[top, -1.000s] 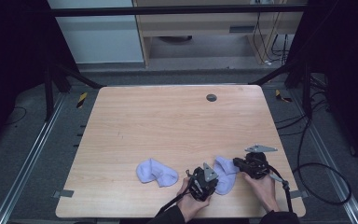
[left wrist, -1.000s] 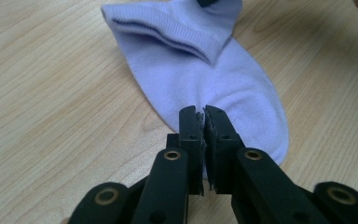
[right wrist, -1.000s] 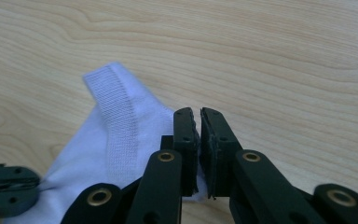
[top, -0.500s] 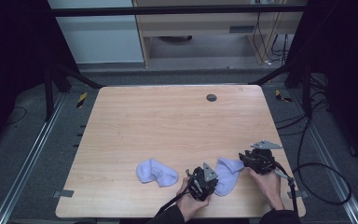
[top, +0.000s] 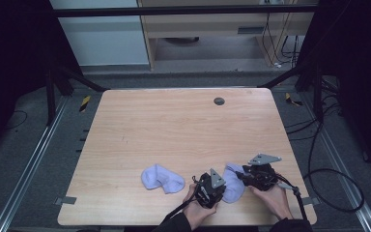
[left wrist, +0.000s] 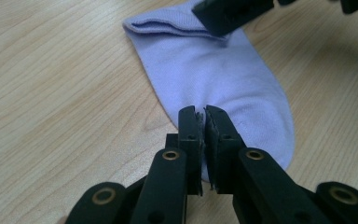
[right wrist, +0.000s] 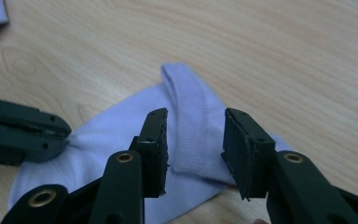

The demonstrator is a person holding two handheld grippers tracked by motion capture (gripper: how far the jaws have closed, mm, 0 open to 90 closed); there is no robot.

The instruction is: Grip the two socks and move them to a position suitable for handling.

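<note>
A lilac sock [top: 232, 187] lies flat near the table's front edge, between my two grippers. My left gripper [left wrist: 204, 117] is shut on the sock's [left wrist: 214, 74] edge near the toe, pinching the fabric. My right gripper [right wrist: 193, 149] hovers over the folded-back cuff [right wrist: 189, 107]. Its jaws have just been opening, and the cuff lies between the pads without being pressed. In the high view the left gripper [top: 221, 186] is left of the sock and the right gripper [top: 240, 175] is at its far right end. A second lilac sock [top: 162, 179] lies crumpled further left.
The wooden table [top: 183, 130] stretches away behind the socks, with a small dark round grommet [top: 219, 101] near its far edge. The right gripper's cable [top: 297, 195] trails off the front right corner. Both hands rest at the table's front edge.
The right gripper has shifted slightly at the sock's cuff end and the sock now lies flatter. The left gripper has stayed where it was.
</note>
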